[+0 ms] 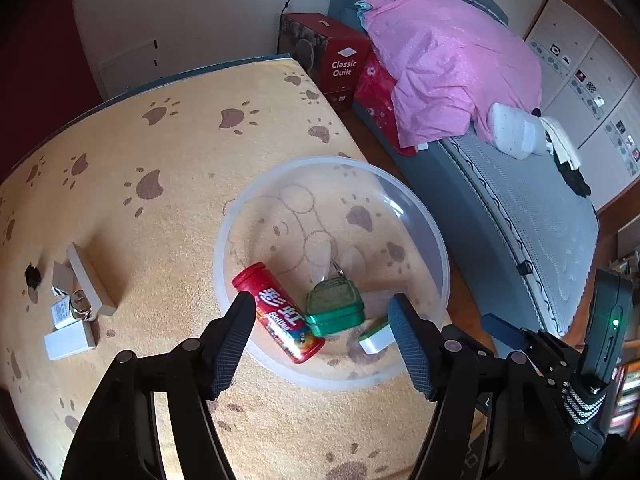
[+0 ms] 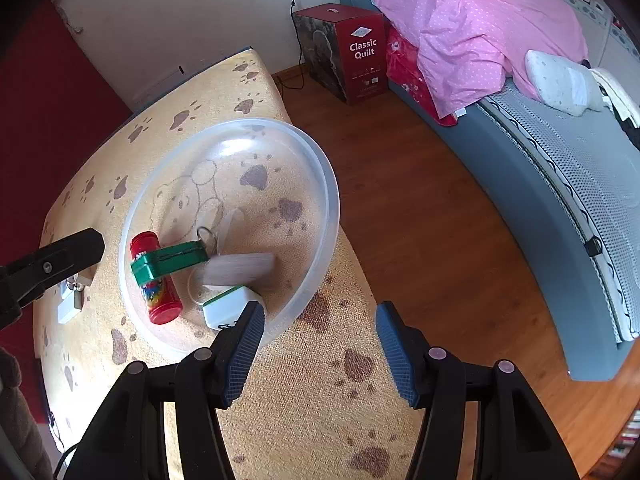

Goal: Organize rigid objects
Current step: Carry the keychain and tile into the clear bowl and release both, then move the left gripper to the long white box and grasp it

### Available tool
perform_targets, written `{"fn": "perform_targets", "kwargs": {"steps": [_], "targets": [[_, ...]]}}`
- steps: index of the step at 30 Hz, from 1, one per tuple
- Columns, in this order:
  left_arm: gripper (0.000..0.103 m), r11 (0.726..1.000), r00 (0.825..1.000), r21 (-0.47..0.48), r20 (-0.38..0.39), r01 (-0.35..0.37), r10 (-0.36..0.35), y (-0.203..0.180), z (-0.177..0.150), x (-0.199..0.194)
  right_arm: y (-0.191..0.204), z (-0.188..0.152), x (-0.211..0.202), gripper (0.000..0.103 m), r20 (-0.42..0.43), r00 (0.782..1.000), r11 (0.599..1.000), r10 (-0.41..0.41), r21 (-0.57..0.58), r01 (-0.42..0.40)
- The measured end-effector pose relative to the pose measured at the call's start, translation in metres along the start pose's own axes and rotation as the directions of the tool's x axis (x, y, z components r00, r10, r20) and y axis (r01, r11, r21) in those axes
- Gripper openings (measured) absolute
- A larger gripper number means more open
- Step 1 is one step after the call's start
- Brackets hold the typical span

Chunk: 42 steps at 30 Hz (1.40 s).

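Clear bowl (image 1: 434, 248), frame centre: red tube (image 1: 280, 314), green tin (image 1: 334, 312), white box (image 1: 374, 340) inside. Left gripper (image 1: 322, 344) spread, empty; right gripper (image 2: 320, 350) spread, empty. Risk: bowl near table edge, nudge could tip it.

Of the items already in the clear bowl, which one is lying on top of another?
The green tin. It rests across the red candy tube; the white green-edged box sits separately on the clear bowl floor.
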<state>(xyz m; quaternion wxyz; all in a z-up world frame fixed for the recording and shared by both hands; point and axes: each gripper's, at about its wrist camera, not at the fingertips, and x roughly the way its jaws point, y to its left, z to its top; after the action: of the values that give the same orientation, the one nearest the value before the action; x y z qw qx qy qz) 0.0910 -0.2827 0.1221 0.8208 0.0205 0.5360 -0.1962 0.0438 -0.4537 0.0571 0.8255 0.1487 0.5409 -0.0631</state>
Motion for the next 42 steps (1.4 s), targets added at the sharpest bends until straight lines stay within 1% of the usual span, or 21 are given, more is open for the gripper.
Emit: {"fn": "perform_targets", "kwargs": {"steps": [5,12,23,28,30,32,35,42], "targets": [[0.070,0.999,0.999,-0.028,-0.009,-0.033,0.033,0.010,-0.004,-0.001,0.001,0.000,0.000,0.062,0.000,1.000,1.000,0.009,-0.004,-0.009],[0.070,0.995,0.997,-0.068,-0.017,-0.070,0.069,0.026,-0.013,-0.004,0.012,-0.001,0.001,0.062,-0.005,1.000,0.999,0.026,-0.041,-0.026],[0.070,0.989,0.995,-0.109,-0.035,-0.096,0.092,0.046,-0.026,-0.007,0.021,-0.006,0.000,0.062,-0.020,0.999,0.998,0.027,-0.059,-0.028],[0.070,0.984,0.993,-0.141,-0.040,-0.113,0.108,0.062,-0.031,-0.011,0.030,-0.008,-0.002,0.062,-0.024,0.999,0.997,0.032,-0.074,-0.034],[0.070,0.980,0.992,-0.159,-0.044,-0.124,0.118,0.070,-0.034,-0.013,0.033,-0.009,-0.002,0.065,-0.023,0.999,0.996,0.035,-0.076,-0.036],[0.070,0.975,0.991,-0.179,-0.049,-0.135,0.128,0.080,-0.038,-0.014,0.036,-0.009,-0.002,0.073,-0.021,0.999,0.997,0.038,-0.070,-0.040],[0.070,0.964,0.989,-0.221,-0.064,-0.146,0.135,0.098,-0.045,-0.015,0.041,-0.009,-0.002,0.078,-0.019,0.999,0.997,0.044,-0.057,-0.045],[0.070,0.932,0.983,-0.316,-0.092,-0.178,0.156,0.146,-0.062,-0.019,0.062,-0.011,-0.002,0.079,-0.023,0.998,0.994,0.056,-0.090,-0.057]]}}
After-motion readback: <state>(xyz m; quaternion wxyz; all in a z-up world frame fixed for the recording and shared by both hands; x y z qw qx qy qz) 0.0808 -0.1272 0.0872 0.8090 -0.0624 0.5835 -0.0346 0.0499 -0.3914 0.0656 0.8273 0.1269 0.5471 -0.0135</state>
